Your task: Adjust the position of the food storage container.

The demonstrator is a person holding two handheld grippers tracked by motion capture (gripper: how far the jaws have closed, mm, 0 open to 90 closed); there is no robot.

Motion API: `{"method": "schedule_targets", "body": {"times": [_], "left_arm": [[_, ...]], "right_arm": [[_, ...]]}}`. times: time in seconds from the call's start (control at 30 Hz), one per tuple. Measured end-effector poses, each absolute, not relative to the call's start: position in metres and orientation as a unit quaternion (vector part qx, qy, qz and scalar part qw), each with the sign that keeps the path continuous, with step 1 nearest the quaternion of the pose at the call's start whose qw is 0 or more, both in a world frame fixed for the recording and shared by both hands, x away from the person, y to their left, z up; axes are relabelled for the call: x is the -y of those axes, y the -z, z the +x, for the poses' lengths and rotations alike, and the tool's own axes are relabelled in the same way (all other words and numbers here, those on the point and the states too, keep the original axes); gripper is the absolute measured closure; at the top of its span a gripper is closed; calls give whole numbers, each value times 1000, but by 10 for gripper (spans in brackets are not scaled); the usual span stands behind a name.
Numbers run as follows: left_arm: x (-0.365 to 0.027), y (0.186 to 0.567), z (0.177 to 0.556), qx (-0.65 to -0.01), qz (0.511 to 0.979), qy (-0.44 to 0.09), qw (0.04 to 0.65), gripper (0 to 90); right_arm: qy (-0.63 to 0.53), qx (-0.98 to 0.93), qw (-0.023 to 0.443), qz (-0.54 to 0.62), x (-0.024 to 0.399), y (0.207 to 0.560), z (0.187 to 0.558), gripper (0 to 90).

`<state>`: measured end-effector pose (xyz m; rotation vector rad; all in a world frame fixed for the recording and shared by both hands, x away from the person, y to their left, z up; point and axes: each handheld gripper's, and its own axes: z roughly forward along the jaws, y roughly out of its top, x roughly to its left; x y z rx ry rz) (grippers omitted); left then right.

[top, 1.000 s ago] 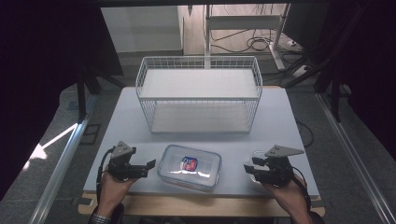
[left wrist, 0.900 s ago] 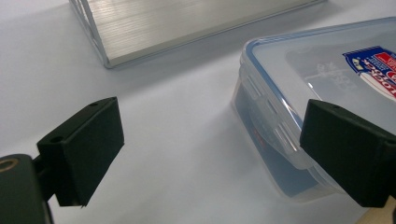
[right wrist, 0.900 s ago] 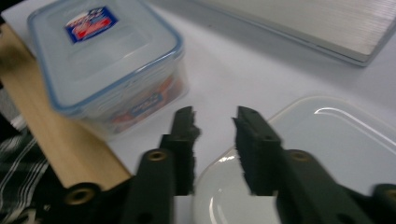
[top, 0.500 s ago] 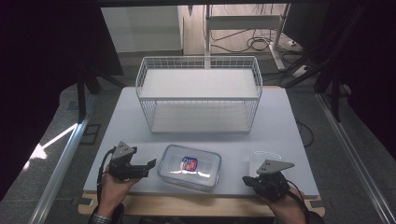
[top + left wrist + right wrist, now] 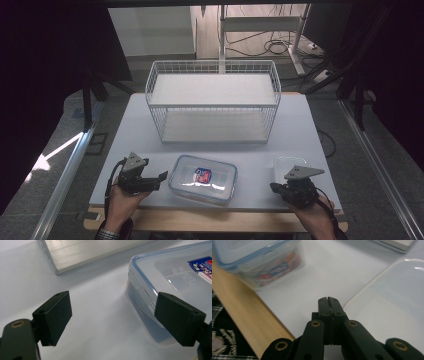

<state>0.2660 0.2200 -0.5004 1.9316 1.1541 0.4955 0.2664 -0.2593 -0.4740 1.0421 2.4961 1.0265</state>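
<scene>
A clear plastic container (image 5: 203, 178) with a blue-rimmed lid and a red and blue label lies near the table's front edge. My left gripper (image 5: 161, 179) sits just left of it, pointing at its end. In the left gripper view the left gripper (image 5: 113, 305) is open; its jaws have just been closing a little, with only bare table between them, and the container (image 5: 175, 272) lies beside the right jaw. To the right, my right gripper (image 5: 274, 187) is shut on nothing. The right gripper (image 5: 328, 300) rests beside a clear flat lid (image 5: 392, 297).
A white wire basket (image 5: 212, 100) stands at the middle back of the white table top (image 5: 130, 135); its base (image 5: 87, 252) lies ahead of the left gripper. The clear lid (image 5: 289, 163) lies at front right. A wooden edge (image 5: 244, 315) runs along the table's front.
The right gripper's jaws went from open to shut, and it drew slightly back toward the table's front edge. The left hand and the container stayed where they were.
</scene>
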Motion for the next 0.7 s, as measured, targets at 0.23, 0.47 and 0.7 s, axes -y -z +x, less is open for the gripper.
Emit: {"method": "schedule_targets", "body": {"times": [0.23, 0.47, 0.7], "left_arm": [[-220, 502, 267, -458, 768, -193, 404, 153], [-221, 504, 268, -458, 770, -190, 403, 160], [-222, 507, 268, -450, 780, -181, 396, 246]], "right_arm": [[-358, -841, 133, 384, 281, 474, 281, 897], [-357, -829, 153, 402, 296, 474, 295, 897], [-359, -819, 178, 411, 300, 471, 300, 896]]}}
